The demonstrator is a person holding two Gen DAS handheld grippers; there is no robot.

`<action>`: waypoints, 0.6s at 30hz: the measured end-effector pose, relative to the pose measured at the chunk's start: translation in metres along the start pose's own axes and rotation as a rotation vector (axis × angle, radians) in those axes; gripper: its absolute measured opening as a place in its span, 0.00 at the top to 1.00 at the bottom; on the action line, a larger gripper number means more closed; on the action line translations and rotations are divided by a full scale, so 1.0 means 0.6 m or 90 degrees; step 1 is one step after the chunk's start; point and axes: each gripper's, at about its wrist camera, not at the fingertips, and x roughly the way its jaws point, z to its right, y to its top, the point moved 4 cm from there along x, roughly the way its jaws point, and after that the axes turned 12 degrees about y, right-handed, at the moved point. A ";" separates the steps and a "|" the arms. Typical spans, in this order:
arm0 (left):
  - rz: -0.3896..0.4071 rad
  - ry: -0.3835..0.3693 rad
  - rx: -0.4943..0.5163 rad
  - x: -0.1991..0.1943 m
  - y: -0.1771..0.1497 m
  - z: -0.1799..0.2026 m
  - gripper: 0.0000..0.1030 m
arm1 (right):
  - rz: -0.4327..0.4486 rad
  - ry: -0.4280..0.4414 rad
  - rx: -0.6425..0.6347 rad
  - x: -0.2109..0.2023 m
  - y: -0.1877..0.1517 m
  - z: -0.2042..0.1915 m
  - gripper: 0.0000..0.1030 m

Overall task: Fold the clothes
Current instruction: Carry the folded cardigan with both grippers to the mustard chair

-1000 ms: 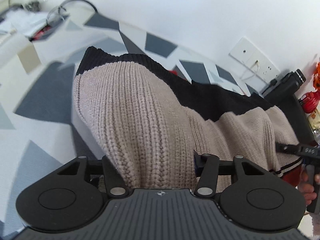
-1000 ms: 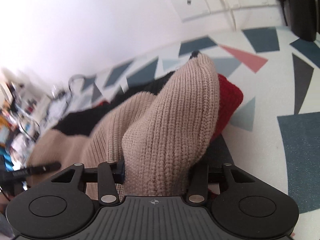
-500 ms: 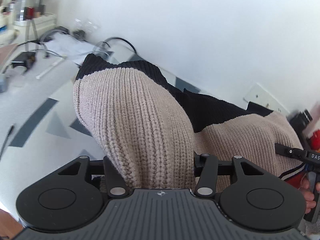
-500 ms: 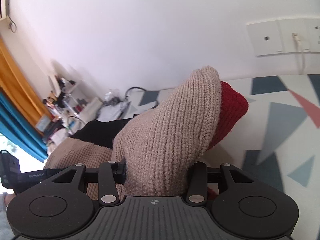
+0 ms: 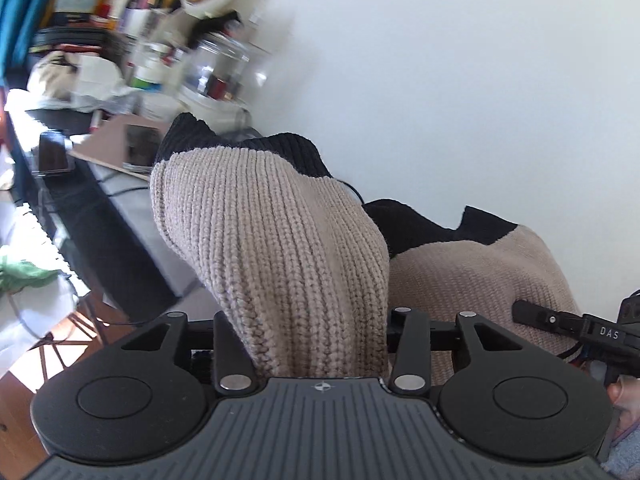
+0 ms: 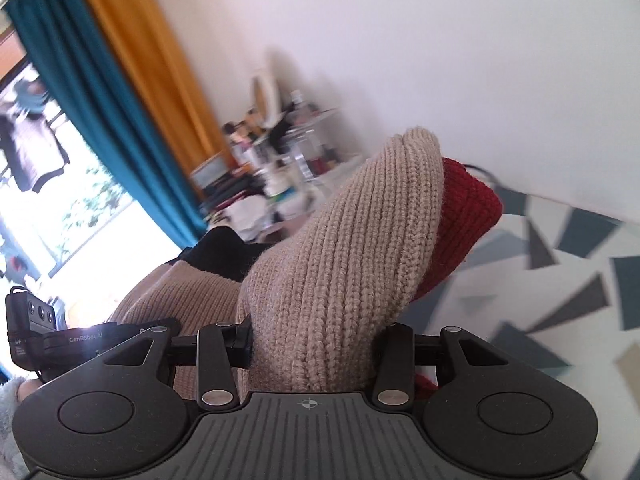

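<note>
A beige ribbed knit sweater [image 5: 280, 248] with black trim [image 5: 288, 150] bulges up between the fingers of my left gripper [image 5: 316, 344], which is shut on it. The same sweater [image 6: 344, 264], here with a red knit part [image 6: 464, 216] behind it, is bunched in my right gripper [image 6: 312, 348], also shut on the fabric. The sweater hangs between both grippers, lifted off the table. My right gripper [image 5: 580, 332] shows at the right edge of the left wrist view, and my left gripper [image 6: 60, 336] at the left edge of the right wrist view. The fingertips are hidden by knit.
A table with a grey and blue triangle-patterned cloth [image 6: 560, 280] lies below on the right. A cluttered shelf with jars and bottles [image 5: 168, 52] stands at the far left against the white wall. Teal and orange curtains [image 6: 120, 80] hang by a bright window.
Both grippers have risen and tilted upward with the sweater; the patterned table has dropped out of the left wrist view and the shelf, curtains and window have come into sight.
</note>
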 end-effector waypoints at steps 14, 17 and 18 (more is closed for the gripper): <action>0.120 0.174 -0.249 -0.301 -0.032 -0.449 0.72 | -0.142 0.211 -0.076 0.375 -0.060 -0.444 0.63; 0.158 0.210 -0.294 -0.353 -0.041 -0.517 0.72 | -0.183 0.259 -0.113 0.439 -0.071 -0.529 0.63; 0.169 0.224 -0.304 -0.368 -0.042 -0.540 0.72 | -0.197 0.275 -0.123 0.463 -0.075 -0.556 0.63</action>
